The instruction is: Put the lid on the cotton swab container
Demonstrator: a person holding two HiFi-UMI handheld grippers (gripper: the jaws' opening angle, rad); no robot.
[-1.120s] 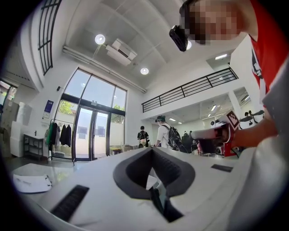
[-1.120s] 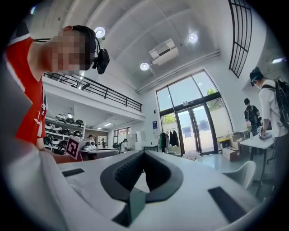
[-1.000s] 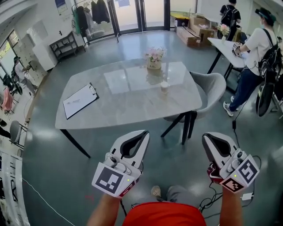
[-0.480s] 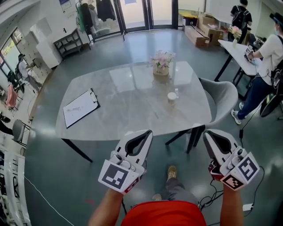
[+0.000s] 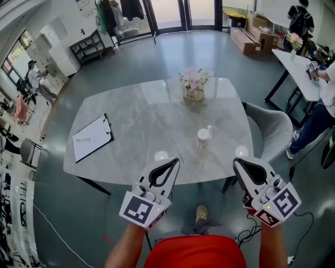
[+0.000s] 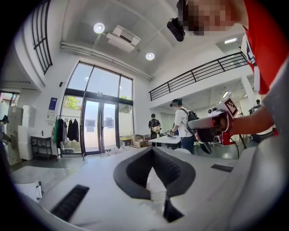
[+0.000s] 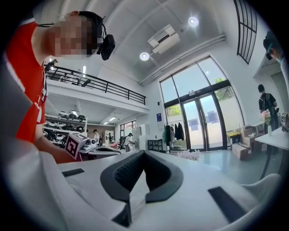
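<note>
My left hand-held gripper (image 5: 174,161): jaws fully together, nothing between them. My right hand-held gripper (image 5: 237,161): same, pressed closed and empty. I hold both out in front of me, side by side and well apart, tips at the near edge of the bench (image 5: 136,120) as the head view shows it.

The cotton swab container (image 5: 203,138) stands upright on the bench, right of centre. It is beyond the gap between the two grippers, nearer the right one, and neither touches it. A small pale thing (image 5: 209,128) sits just behind it, too small for me to say whether it is the lid.

A clipboard (image 5: 92,137) with paper lies towards the bench's left edge. A flower pot (image 5: 194,86) stands near the far edge. A grey chair (image 5: 272,128) is at the right side.

Further off are a second table (image 5: 298,70) with a person (image 5: 316,123) at it, cardboard boxes (image 5: 251,39) on the floor, and glass doors (image 5: 178,10) at the back.
</note>
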